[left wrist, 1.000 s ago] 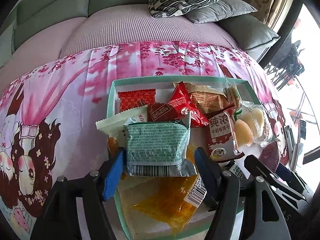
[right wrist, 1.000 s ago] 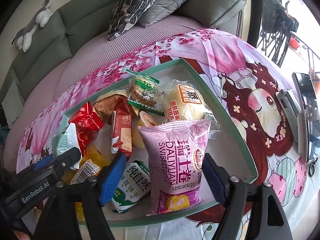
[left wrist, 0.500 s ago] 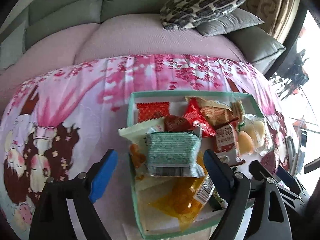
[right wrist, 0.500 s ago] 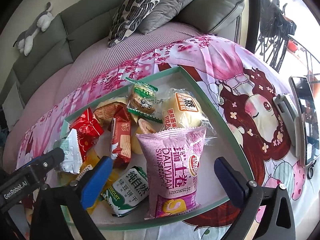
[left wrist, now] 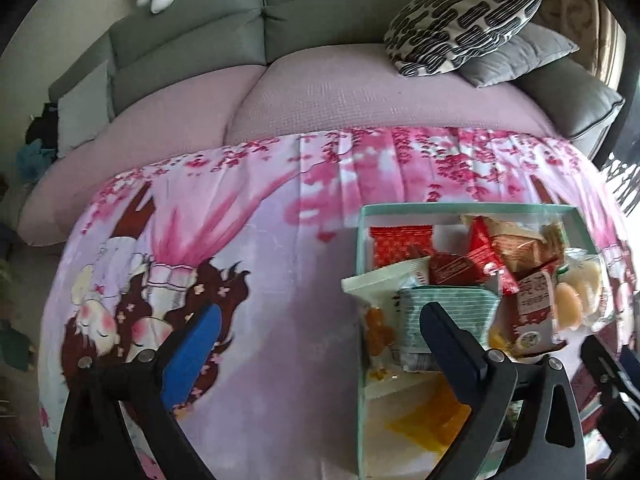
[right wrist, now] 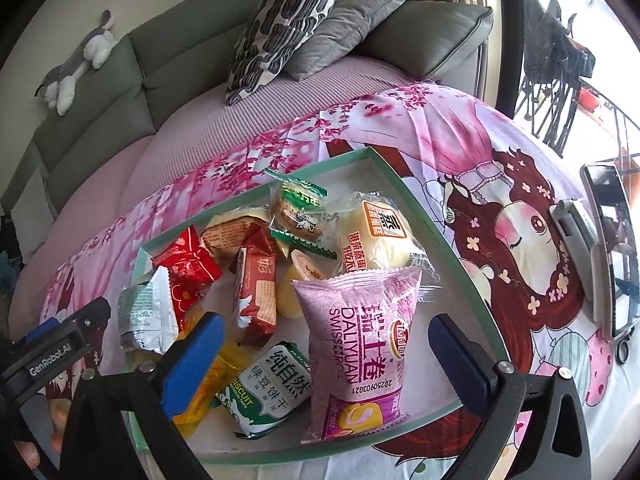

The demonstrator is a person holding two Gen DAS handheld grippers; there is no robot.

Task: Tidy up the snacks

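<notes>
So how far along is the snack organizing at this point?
Looks nearly finished: the snacks seen, including the pink Swiss roll pack and the green striped packet, lie inside the green-rimmed tray. Nothing is in hand: the right gripper is open around the roll pack without pressing it; the left gripper is opening, empty. No snack shows on the cloth.

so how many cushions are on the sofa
2: a black-and-white patterned cushion leaning at the sofa's right end, and a plain grey cushion right beside and partly under it. None seems hidden.

Bare cloth (left wrist: 280, 340) left of tray (left wrist: 460, 209) open; tray crowded with snacks (right wrist: 280, 280); phone (right wrist: 612, 248) blocks right
</notes>
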